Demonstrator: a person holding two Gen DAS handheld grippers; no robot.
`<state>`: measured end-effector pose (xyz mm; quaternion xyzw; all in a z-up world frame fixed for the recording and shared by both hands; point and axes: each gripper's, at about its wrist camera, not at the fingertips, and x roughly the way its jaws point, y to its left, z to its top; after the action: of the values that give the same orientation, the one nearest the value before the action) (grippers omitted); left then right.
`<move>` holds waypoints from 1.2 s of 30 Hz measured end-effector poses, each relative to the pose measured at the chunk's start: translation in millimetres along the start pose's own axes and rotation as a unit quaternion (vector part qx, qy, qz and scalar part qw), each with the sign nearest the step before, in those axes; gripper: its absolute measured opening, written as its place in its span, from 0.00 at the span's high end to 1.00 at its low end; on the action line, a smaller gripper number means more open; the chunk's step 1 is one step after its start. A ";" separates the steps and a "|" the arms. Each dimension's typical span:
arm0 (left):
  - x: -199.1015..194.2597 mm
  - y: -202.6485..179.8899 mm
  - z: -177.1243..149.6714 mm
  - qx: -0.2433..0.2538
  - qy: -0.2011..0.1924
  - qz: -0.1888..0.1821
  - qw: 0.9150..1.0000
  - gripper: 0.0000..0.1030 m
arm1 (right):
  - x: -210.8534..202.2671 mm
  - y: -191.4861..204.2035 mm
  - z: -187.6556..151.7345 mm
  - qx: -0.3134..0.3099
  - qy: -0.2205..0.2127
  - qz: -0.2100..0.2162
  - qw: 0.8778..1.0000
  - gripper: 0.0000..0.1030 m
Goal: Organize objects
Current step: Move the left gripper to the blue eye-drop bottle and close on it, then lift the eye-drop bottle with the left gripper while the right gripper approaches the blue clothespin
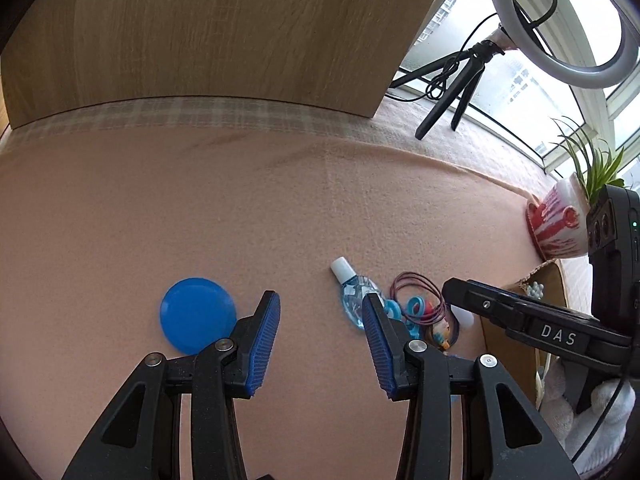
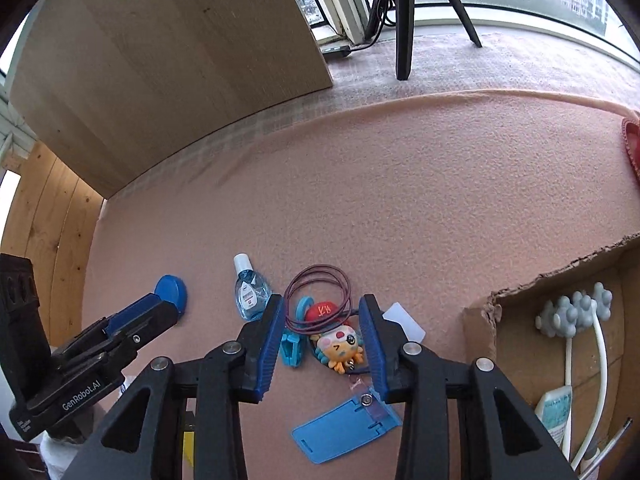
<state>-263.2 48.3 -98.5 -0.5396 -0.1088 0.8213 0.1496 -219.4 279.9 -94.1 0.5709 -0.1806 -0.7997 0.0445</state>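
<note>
My left gripper (image 1: 322,322) hangs over bare pink felt cloth (image 1: 280,208), its blue pads partly apart with nothing between them. A blue round lid (image 1: 197,314) lies flat on the cloth just left of its left finger. To the right of its right finger sits a small clear bottle with blue liquid and a white cap (image 1: 352,292), lying on its side with the cap pointing far.

My right gripper (image 2: 322,334) points steeply down over the clutter at the near middle. Its jaws stand at a moderate gap, straddling a cartoon figure keychain with a red cap (image 2: 338,340) and a coil of purple cord (image 2: 320,296); I cannot tell whether the pads touch either. A turquoise clip (image 2: 294,344) lies just beside the left finger, and a blue card holder (image 2: 344,428) lies nearer, on the cloth under the right finger.

At the right, an open cardboard box (image 2: 480,328) holds a grey-headed white massage tool (image 2: 576,312) and a tube (image 2: 556,408). A red-and-white plant pot (image 1: 558,224) stands beyond the box. A wooden panel (image 1: 220,40) rises at the far edge, a ring light on a tripod (image 1: 560,20) beside it.
</note>
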 end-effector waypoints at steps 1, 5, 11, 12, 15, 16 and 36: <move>4.4 -4.1 3.9 0.003 0.000 0.001 1.000 0.56 | 4.6 -1.5 3.4 0.003 0.004 -0.001 1.000 0.67; 26.1 -17.6 20.5 0.015 0.007 0.004 1.000 0.56 | 19.5 -3.5 13.7 0.003 0.014 -0.012 1.000 0.70; 57.5 -28.4 35.7 0.027 0.027 0.019 0.999 0.59 | 35.0 1.3 20.5 -0.010 0.022 -0.033 0.999 0.72; 62.1 -30.4 36.1 0.031 0.032 0.022 0.999 0.63 | 37.5 0.8 20.7 -0.011 0.024 -0.038 0.999 0.73; 70.9 -33.5 31.6 0.046 0.046 0.024 0.998 0.70 | 42.6 -1.8 19.5 -0.010 0.027 -0.044 0.999 0.76; 69.9 -35.1 28.7 0.054 0.041 0.026 0.997 0.71 | 42.6 -1.1 18.5 -0.014 0.030 -0.045 0.998 0.76; 15.5 -34.7 -91.7 0.116 0.055 0.023 0.991 0.80 | 12.0 15.0 -102.5 -0.077 0.029 -0.002 0.997 0.79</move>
<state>-180.3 87.8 -136.1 -0.5655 0.0084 0.8006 0.1979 -130.4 238.3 -128.7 0.5890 -0.1159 -0.7945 0.0923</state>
